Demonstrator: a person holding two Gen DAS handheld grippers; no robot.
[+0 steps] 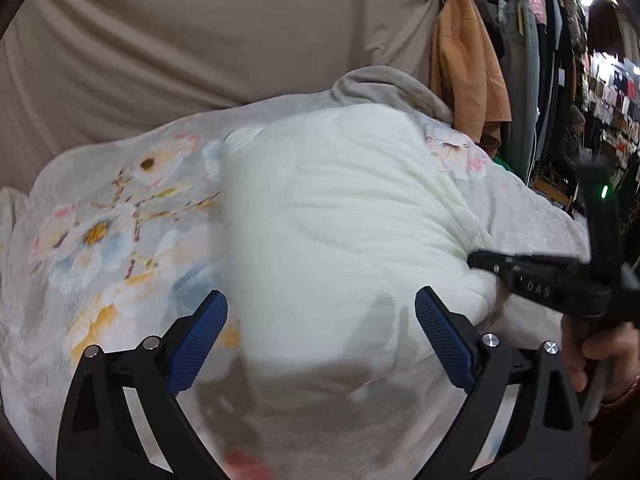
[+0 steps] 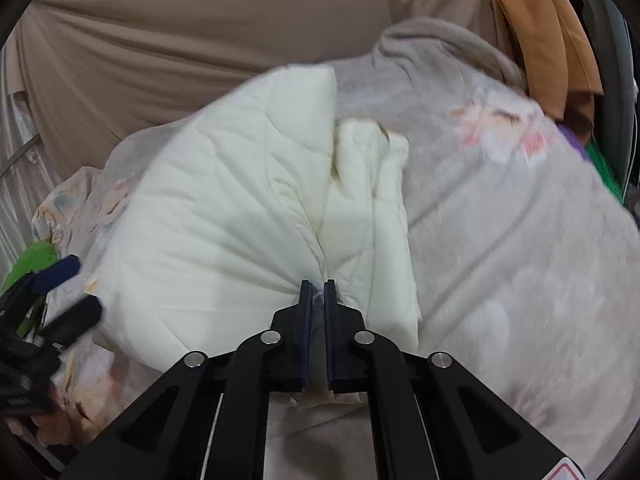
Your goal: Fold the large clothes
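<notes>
A cream-white quilted garment (image 1: 340,216) lies bunched on a grey floral blanket (image 1: 100,224). My left gripper (image 1: 320,308) is open, its blue pads on either side of the garment's near edge, holding nothing. My right gripper (image 2: 318,284) is shut on a fold of the white garment (image 2: 224,208), pinching cloth between its pads. In the left wrist view the right gripper (image 1: 476,259) comes in from the right and bites the garment's right edge. In the right wrist view the open left gripper (image 2: 66,292) shows at the far left.
The floral blanket (image 2: 500,240) covers the whole work surface. A beige cloth backdrop (image 1: 200,40) hangs behind. An orange coat (image 1: 468,64) and dark clothes hang on a rack at the right. A green item (image 2: 32,260) lies at the left edge.
</notes>
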